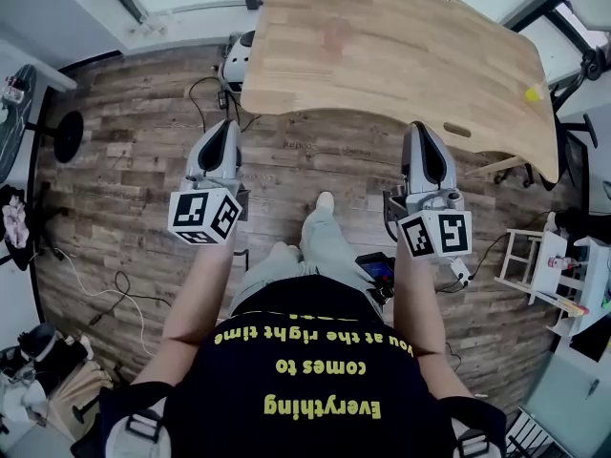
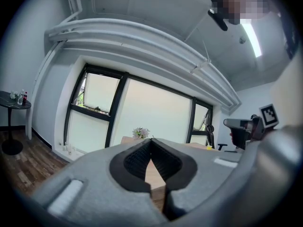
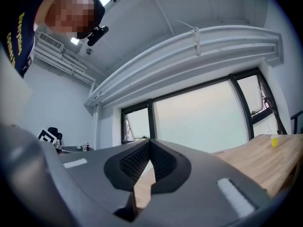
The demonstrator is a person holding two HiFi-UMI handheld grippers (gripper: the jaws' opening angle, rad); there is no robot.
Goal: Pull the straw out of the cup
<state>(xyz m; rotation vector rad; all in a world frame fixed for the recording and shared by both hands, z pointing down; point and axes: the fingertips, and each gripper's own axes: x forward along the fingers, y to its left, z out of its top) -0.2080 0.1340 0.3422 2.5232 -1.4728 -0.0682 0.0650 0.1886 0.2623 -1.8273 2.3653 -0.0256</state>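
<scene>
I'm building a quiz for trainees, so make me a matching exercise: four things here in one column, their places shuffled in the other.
1 yellow cup
2 flowers
3 left gripper
4 black side table

A wooden table's far edge
B over the floor, jaws shut
C wooden table's right end
D on the floor, far left

Pairs: 1-C, 2-A, 3-B, 4-D

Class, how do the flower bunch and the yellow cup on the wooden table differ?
The flower bunch is pale and bushy; the yellow cup is bright and compact. The flower bunch sits at the far edge of the wooden table, the yellow cup near its right edge. Both stand on it.
</scene>
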